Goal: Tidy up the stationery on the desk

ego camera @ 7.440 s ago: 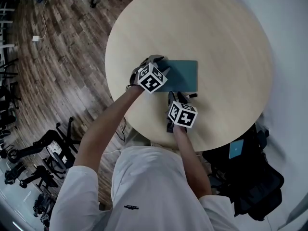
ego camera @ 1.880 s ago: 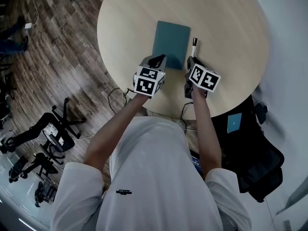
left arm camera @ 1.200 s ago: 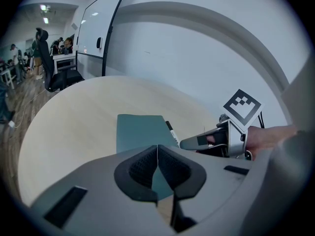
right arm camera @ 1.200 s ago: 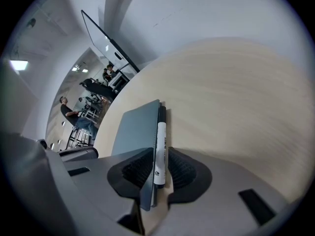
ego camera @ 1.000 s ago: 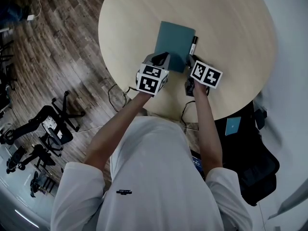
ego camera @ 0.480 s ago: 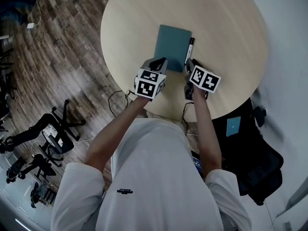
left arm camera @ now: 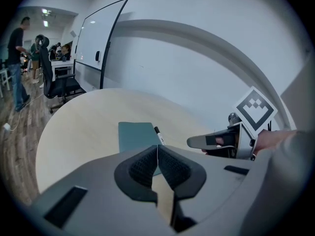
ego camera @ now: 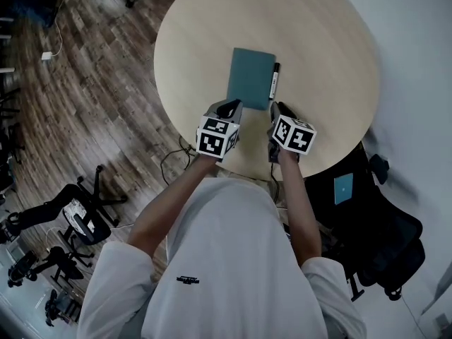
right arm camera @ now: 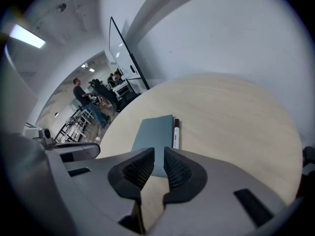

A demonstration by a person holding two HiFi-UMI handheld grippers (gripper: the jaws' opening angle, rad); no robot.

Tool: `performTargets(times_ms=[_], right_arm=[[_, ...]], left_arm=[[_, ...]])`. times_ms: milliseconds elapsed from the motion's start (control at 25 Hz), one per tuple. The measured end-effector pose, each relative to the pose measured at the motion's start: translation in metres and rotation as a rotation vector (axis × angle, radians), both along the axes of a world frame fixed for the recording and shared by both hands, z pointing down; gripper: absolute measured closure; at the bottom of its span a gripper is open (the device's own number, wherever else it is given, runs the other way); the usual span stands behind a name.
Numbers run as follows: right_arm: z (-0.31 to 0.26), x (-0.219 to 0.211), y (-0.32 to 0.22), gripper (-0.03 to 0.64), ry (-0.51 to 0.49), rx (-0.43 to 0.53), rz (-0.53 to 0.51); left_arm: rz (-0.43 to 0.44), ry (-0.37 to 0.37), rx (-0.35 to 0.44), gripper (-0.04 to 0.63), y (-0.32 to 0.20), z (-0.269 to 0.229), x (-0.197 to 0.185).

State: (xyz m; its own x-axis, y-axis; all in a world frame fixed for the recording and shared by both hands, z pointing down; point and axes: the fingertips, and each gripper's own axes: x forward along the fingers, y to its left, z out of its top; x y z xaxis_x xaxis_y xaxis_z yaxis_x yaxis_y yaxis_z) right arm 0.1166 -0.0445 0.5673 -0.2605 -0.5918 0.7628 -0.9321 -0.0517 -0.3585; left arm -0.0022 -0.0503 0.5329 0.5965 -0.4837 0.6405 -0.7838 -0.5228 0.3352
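Note:
A teal notebook (ego camera: 251,78) lies flat on the round wooden table (ego camera: 332,55), closed. A black-and-white marker (ego camera: 273,81) lies right along its right edge, parallel to it. My left gripper (ego camera: 229,107) hovers just short of the notebook's near edge, its jaws shut and empty. My right gripper (ego camera: 275,109) sits a little short of the marker's near end, jaws a narrow gap apart with nothing between them. In the left gripper view the notebook (left arm camera: 137,135) and marker (left arm camera: 159,134) lie beyond my gripper (left arm camera: 157,149). The right gripper view shows the notebook (right arm camera: 155,131) and marker (right arm camera: 176,134) past my gripper (right arm camera: 158,154).
The table's near edge runs just under both grippers. A black bag (ego camera: 381,239) with a teal card on it sits on the floor to the right. Office chairs (ego camera: 78,210) stand on the wood floor at left. A whiteboard (left arm camera: 96,43) and a standing person (left arm camera: 17,63) are far off.
The notebook, crosswise earlier, now lies lengthwise away from me. The marker came over to the notebook's right edge and rests there; the right gripper has drawn back from it.

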Motion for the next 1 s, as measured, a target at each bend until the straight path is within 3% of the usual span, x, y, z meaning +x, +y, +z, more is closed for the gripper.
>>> performTargets(times_ms=[440,1000], right_arm=[[-0.075,-0.033,0.036,0.548,-0.007,0.122,-0.019],[-0.192,-0.053,0.054,0.548,-0.018,0.362,-0.046]], left_arm=[[0.009,0.039,0.068,0.571,0.032,-0.058,-0.016],[0.049,0.067,0.176,0.571,0.057,-0.144,-0.016]])
